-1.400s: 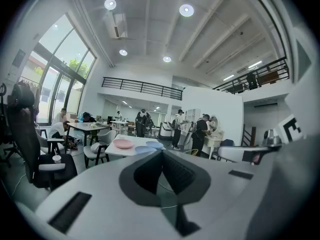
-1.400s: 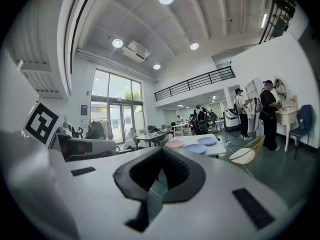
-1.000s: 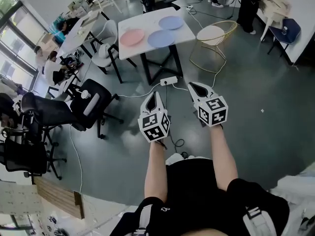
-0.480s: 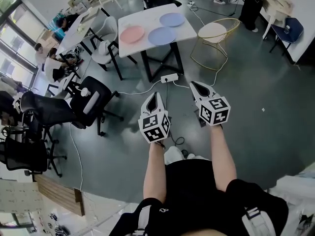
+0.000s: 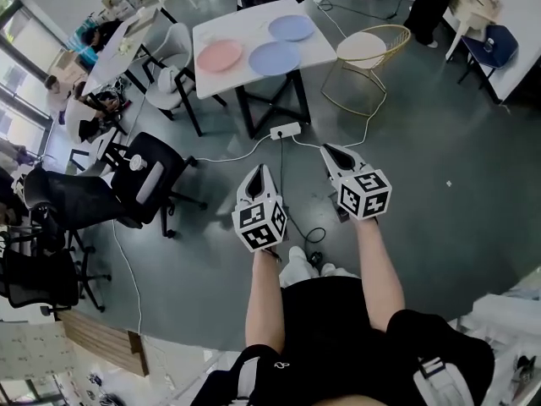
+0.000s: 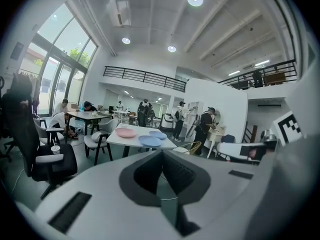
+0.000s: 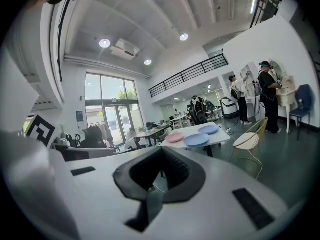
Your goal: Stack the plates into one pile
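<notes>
Both sank slightly, my left gripper point(image 5: 259, 171) and right gripper point(image 5: 329, 150) closed and empty, the pink plate point(image 5: 220, 56) and blue plates point(image 5: 275, 57) well ahead.

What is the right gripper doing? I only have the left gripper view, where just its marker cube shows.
Observer: The right gripper is shut, with nothing between its jaws.
Operator: Are any plates stacked? They overlap from my angle.
Observer: No. In the head view the pink plate, the nearer blue plate and the farther blue plate each lie singly on the table, none on another.
Operator: Anything on the floor ahead of the grippers?
Observer: A white power strip lies on the floor by the table's base.
</notes>
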Available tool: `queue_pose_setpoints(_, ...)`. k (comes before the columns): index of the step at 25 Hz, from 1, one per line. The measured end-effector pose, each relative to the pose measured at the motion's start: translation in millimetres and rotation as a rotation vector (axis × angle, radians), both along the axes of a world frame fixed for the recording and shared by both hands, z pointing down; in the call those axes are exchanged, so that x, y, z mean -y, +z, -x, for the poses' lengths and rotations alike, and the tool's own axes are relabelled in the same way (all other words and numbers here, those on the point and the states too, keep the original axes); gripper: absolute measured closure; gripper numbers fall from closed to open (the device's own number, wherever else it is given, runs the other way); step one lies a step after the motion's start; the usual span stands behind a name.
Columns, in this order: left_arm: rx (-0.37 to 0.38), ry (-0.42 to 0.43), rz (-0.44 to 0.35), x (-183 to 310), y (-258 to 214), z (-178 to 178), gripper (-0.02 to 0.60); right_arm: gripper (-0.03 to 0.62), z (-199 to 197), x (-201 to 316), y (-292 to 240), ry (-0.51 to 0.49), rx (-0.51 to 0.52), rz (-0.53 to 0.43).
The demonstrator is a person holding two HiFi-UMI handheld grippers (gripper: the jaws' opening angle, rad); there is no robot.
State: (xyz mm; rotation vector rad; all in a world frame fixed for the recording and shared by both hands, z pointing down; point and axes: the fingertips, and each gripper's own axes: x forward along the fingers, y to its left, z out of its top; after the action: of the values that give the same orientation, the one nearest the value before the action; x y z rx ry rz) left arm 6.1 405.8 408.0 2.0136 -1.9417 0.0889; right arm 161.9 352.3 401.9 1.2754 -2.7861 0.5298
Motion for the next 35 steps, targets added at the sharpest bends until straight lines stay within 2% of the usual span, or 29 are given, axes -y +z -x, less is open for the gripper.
queue_pose_setpoints(16,-0.112,0.045,0.004,79,16,71,0.566,0.586,70,54,16,0.034,-0.124,0.034)
queue_pose_setpoints(30,-0.126,0.049,-0.077,129,-8,112,0.566,0.586,106,113,-17,0.044,-0.122,-0.049)
queue_pose_setpoints(35,-0.123,0.072,-0.107,145,-16,111,0.566,0.586,117,133,-25,0.027,-0.093,-0.075)
